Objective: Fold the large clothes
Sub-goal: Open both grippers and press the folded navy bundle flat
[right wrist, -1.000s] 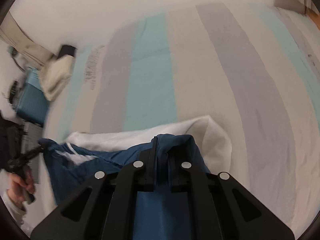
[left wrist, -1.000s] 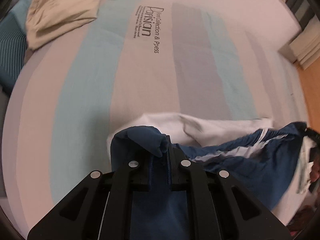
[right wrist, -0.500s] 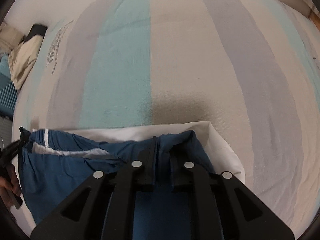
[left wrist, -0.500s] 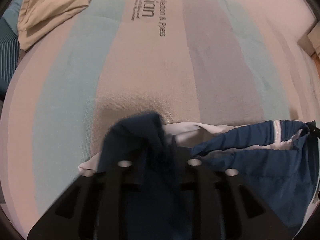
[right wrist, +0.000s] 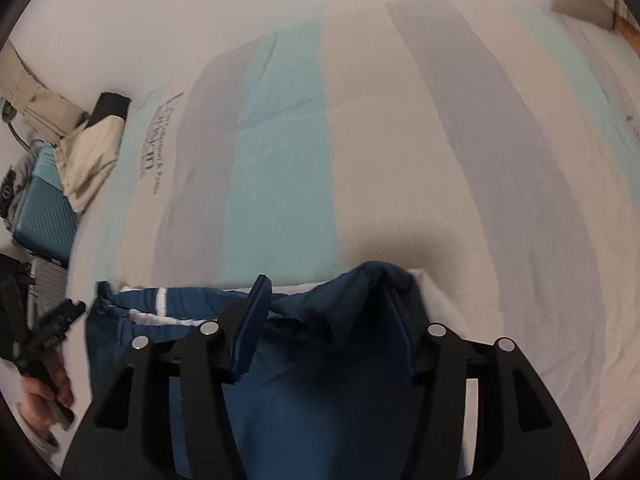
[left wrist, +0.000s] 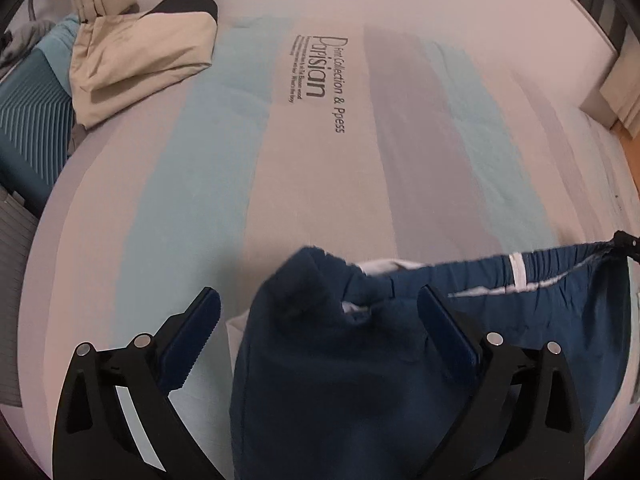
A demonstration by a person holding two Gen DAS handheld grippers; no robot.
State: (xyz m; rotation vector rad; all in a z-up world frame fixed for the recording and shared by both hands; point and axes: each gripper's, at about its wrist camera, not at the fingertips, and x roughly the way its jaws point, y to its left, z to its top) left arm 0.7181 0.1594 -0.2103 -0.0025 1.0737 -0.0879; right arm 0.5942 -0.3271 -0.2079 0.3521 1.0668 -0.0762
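Note:
A dark blue garment with white trim (left wrist: 340,380) lies on the striped bed sheet (left wrist: 304,184), its folded edge facing away from me. My left gripper (left wrist: 320,300) is open, its fingers standing either side of the garment's left corner. In the right wrist view the same blue garment (right wrist: 320,392) lies under my right gripper (right wrist: 324,288), which is open around the bunched right corner. White fabric (right wrist: 436,296) shows beneath the blue layer. The left gripper also shows at the left edge of the right wrist view (right wrist: 44,332), held by a hand.
A beige folded cloth (left wrist: 132,60) lies at the far left corner of the bed. A teal suitcase (left wrist: 28,120) stands beside the bed on the left. Wooden floor (left wrist: 630,152) shows at the right. The sheet (right wrist: 360,140) stretches far ahead.
Both grippers were shut on the blue garment's corners and carried them forward. Now both have opened and the corners lie released on the bed.

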